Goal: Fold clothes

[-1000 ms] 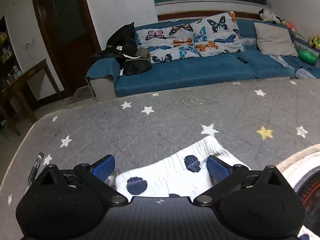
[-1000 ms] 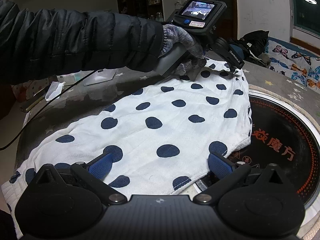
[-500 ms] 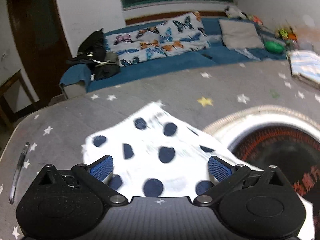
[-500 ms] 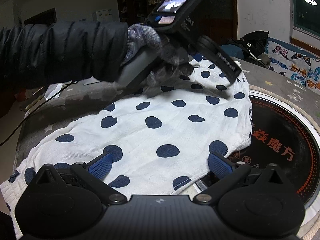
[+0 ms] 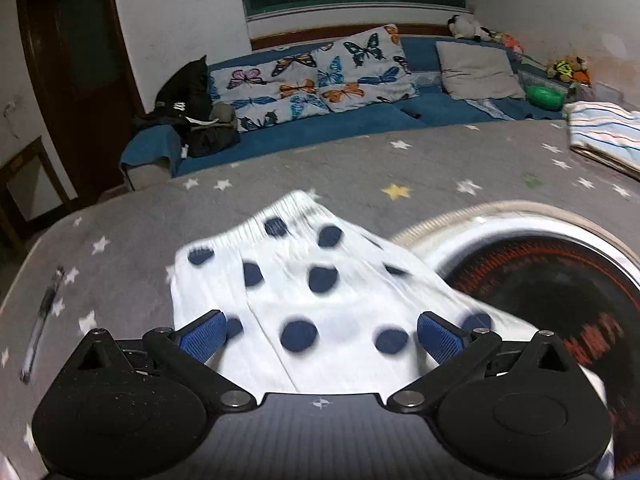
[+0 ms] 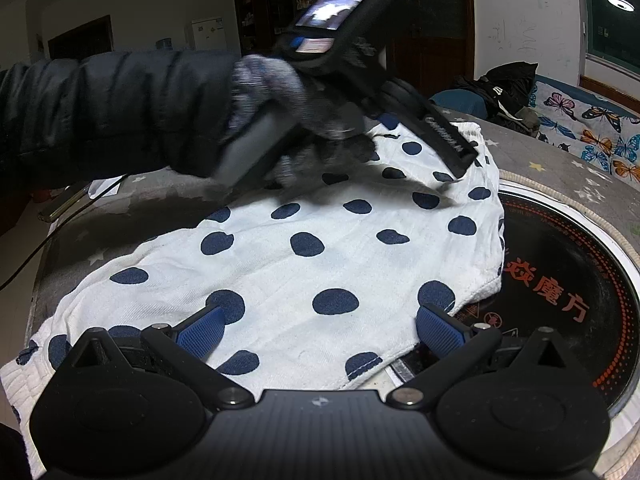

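Two tools work over one garment. Nearest in the right wrist view, the right tool point(image 6: 318, 330) hangs with its blue pads spread wide, gripping nothing, just above the near hem of the white polka-dot garment point(image 6: 304, 256). That garment lies flat on the grey star-print tabletop point(image 6: 532, 152), its right edge lapping onto one round black hotplate point(image 6: 560, 280) set into the surface. Farther along the cloth, a gloved hand point(image 6: 280, 92) in a dark padded sleeve point(image 6: 112, 108) holds the left tool point(image 5: 320, 338) tilted down over the far end. In the left wrist view its pads also stand wide apart and empty, over the blurred cloth. One pen point(image 5: 42, 320) lies at the left edge. Beyond are one folded striped cloth point(image 5: 604, 132) and a blue sofa point(image 5: 320, 128) with two butterfly cushions and one grey cushion.
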Available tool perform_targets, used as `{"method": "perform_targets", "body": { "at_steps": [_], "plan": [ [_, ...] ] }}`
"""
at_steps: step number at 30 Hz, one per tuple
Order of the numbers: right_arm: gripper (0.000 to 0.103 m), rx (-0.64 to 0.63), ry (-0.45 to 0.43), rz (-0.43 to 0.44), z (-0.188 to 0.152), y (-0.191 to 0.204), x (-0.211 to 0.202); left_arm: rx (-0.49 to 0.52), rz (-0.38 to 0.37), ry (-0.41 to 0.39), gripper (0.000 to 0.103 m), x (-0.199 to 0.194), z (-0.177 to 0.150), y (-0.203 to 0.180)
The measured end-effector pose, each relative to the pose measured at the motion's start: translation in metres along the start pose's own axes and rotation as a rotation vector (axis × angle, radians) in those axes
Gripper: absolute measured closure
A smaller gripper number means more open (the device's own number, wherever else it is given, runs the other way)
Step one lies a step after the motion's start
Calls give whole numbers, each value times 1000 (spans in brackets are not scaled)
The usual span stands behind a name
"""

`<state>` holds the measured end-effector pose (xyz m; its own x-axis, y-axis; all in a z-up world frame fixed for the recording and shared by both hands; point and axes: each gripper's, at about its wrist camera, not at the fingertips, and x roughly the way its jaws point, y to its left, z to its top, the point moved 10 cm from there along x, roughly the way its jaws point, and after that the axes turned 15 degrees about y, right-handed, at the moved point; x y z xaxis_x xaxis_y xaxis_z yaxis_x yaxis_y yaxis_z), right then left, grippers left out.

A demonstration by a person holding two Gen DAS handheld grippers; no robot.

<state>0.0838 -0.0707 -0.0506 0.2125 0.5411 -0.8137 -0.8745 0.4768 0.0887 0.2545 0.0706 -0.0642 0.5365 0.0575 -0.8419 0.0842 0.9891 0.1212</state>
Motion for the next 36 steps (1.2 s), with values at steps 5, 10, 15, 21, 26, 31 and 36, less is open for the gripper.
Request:
{"method": "perform_targets", "body": {
  "at_steps": [5, 10, 15, 21, 26, 31, 36],
  "plan": [
    [0, -1, 1, -3, 1, 0, 0, 46, -85, 5, 0, -12, -20, -25],
    [0, -1, 1, -3, 1, 0, 0, 130, -88, 15, 0, -7, -24, -53],
    [0, -1, 1, -2, 1, 0, 0, 81, -90, 21, 0, -3, -15, -51],
    [0, -1, 1, -3, 1, 0, -1, 55, -85, -2, 0, -30, -30, -32],
    [0, -2, 2, -3, 0, 0, -1, 39, -77, 17, 0, -49, -63, -16],
    [0, -3, 2, -5, 0, -1, 0, 19, -53, 21, 0, -64, -98, -8],
    [0, -7, 4, -9, 0, -3, 1, -22, -31, 18, 0, -76, -127, -1]
  ]
}}
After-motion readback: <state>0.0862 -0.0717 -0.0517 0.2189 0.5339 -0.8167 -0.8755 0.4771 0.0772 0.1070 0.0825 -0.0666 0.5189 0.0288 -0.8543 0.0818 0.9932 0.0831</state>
